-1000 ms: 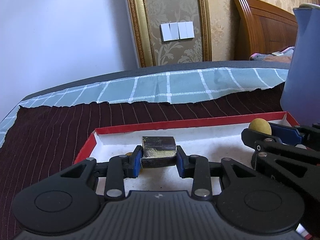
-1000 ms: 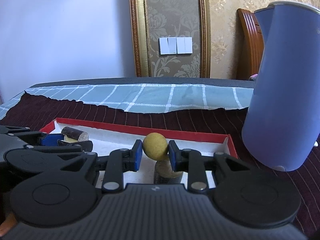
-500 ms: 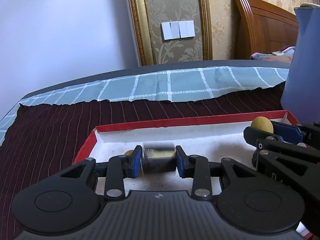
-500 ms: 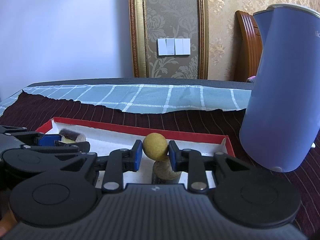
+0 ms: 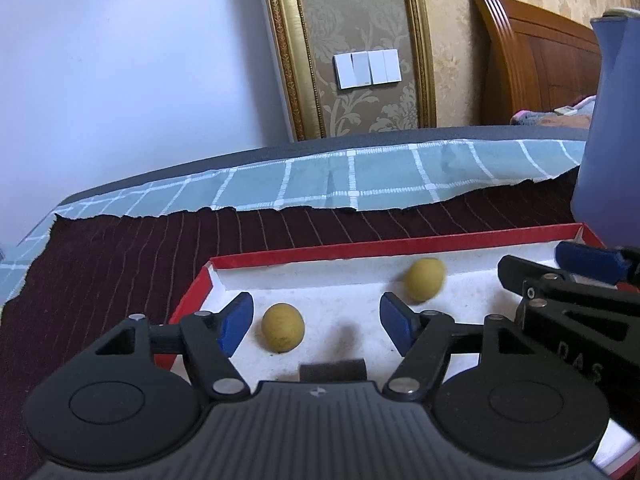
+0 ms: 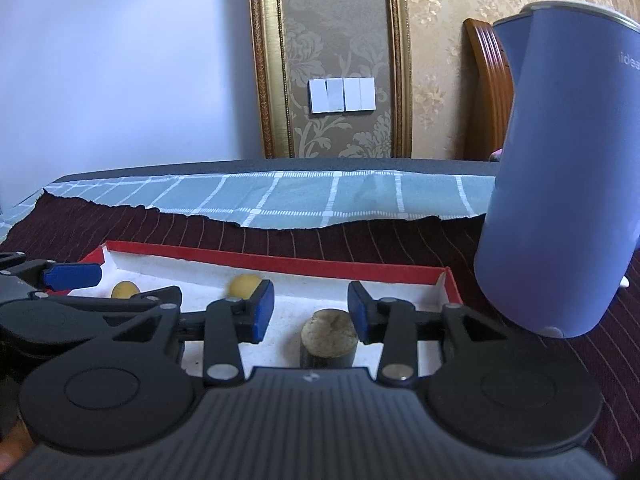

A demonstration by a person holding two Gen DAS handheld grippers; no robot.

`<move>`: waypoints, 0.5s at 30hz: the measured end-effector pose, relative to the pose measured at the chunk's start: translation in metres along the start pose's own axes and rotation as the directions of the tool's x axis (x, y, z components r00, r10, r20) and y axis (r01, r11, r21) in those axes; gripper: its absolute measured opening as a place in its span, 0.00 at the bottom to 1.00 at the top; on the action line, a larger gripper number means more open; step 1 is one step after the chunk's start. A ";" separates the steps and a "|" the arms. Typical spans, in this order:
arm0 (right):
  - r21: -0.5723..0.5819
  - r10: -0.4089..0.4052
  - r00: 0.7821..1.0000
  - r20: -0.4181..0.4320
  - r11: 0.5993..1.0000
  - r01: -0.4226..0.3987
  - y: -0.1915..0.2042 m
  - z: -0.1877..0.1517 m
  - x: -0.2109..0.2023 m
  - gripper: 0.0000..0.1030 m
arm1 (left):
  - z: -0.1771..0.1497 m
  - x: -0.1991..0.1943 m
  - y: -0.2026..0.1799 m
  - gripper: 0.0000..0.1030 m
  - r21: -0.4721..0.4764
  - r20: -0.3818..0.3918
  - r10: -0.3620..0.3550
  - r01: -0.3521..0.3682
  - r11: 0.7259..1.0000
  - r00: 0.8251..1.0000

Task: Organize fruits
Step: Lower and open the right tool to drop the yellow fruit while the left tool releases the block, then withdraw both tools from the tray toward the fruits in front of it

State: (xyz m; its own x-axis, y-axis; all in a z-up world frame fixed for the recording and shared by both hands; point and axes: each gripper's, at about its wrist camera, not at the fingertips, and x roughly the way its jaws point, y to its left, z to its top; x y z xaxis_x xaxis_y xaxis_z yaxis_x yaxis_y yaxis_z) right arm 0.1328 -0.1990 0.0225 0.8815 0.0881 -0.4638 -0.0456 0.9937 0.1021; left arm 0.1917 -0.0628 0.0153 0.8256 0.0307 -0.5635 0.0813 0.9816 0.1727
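A shallow red tray with a white floor (image 5: 400, 246) (image 6: 280, 262) lies on the dark striped cloth. Two round yellow fruits lie in it: one (image 5: 283, 327) (image 6: 125, 290) near the left end, one (image 5: 425, 279) (image 6: 242, 285) further right, blurred. My left gripper (image 5: 316, 320) is open over the tray; a dark cut piece (image 5: 333, 370) lies on the floor just below it, partly hidden by the gripper body. My right gripper (image 6: 310, 312) is open above an upright dark stub with a pale cut top (image 6: 329, 338).
A tall blue kettle (image 6: 560, 184) (image 5: 612, 128) stands on the cloth just right of the tray. A teal checked cloth (image 6: 320, 200) covers the table's far part. The two grippers sit close side by side over the tray.
Both grippers opened. The left one let go of the dark cut piece, which dropped to the tray floor. The right one let go of the yellow fruit, which moved left in the tray.
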 end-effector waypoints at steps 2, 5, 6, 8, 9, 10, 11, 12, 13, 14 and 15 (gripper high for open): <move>0.002 -0.003 1.000 0.007 1.000 0.003 -0.002 0.000 -0.001 0.45 | 0.001 -0.004 0.000 0.67 0.002 -0.002 0.014 -0.014 1.000 1.000; 0.013 -0.004 1.000 0.009 1.000 0.004 -0.005 0.000 -0.003 0.45 | 0.000 -0.014 0.003 0.67 -0.003 0.008 0.011 -0.011 1.000 1.000; 0.017 -0.003 1.000 0.008 1.000 0.002 -0.006 -0.001 -0.003 0.46 | 0.000 -0.018 0.004 0.68 -0.003 0.014 0.012 -0.012 1.000 1.000; 0.021 -0.003 1.000 0.007 1.000 0.002 -0.007 -0.001 -0.004 0.52 | -0.004 -0.029 0.006 0.70 -0.004 0.025 0.011 -0.011 1.000 1.000; 0.022 -0.004 1.000 0.009 1.000 0.004 -0.006 -0.001 -0.005 0.59 | -0.007 -0.035 0.008 0.75 -0.006 0.030 0.010 -0.010 1.000 0.999; 0.022 -0.006 1.000 0.013 1.000 0.006 -0.006 -0.002 -0.006 0.66 | -0.010 -0.040 0.011 0.78 -0.011 0.038 0.012 -0.012 1.000 0.999; 0.020 -0.016 1.000 0.019 1.000 0.016 -0.006 -0.002 -0.008 0.70 | -0.013 -0.045 0.014 0.80 -0.015 0.043 0.015 -0.014 1.000 0.999; 0.018 -0.023 0.999 0.025 1.000 0.022 -0.006 -0.002 -0.010 0.79 | -0.017 -0.051 0.016 0.82 -0.020 0.047 0.017 -0.016 1.000 0.999; 0.018 -0.026 0.999 0.034 1.000 0.025 -0.006 -0.003 -0.012 0.87 | -0.021 -0.057 0.019 0.83 -0.024 0.050 0.015 -0.014 1.000 0.999; 0.021 -0.028 0.999 0.047 0.999 0.027 -0.006 -0.003 -0.015 0.89 | -0.025 -0.061 0.022 0.83 -0.029 0.051 0.014 -0.012 1.000 0.999; 0.021 -0.031 0.998 0.056 0.999 0.030 -0.006 -0.003 -0.017 0.92 | -0.030 -0.066 0.026 0.83 -0.037 0.052 0.014 -0.012 0.999 0.999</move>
State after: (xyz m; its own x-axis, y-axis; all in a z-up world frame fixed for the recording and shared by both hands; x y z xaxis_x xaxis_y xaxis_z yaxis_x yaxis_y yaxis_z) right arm 0.1168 -0.2060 0.0265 0.9074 0.0533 -0.4169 -0.0093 0.9942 0.1068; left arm 0.1224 -0.0340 0.0332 0.8544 0.0348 -0.5185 0.0508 0.9874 0.1499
